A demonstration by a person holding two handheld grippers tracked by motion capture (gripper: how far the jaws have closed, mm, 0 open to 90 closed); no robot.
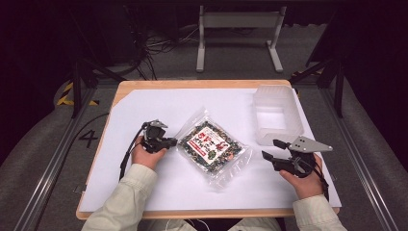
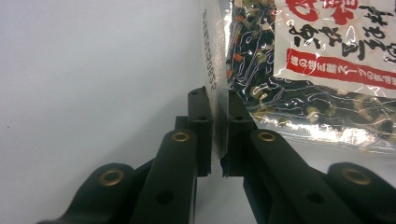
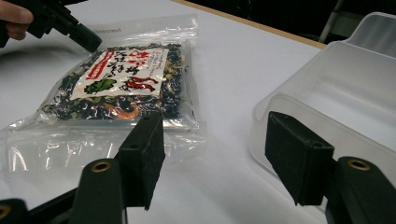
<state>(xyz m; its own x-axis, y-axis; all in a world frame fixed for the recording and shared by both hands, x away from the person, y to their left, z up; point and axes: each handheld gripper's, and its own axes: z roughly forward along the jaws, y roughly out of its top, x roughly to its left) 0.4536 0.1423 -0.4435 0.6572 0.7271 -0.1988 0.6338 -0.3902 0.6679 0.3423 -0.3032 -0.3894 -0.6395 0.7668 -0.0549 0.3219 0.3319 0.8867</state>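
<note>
The left gripper view is revealing the left gripper pinching the clear edge of the transparent plastic packet of dark dried bits with a red-and-white label. The right gripper is hovering with jaws apart beside the frosted plastic tub. White paper is covering a wooden table over grey floor. The packet is lying diagonally, mid-table.

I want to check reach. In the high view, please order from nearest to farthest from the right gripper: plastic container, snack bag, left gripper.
1. Plastic container, just beyond the right gripper.
2. Snack bag, at the table's middle.
3. Left gripper, across the bag.
</note>
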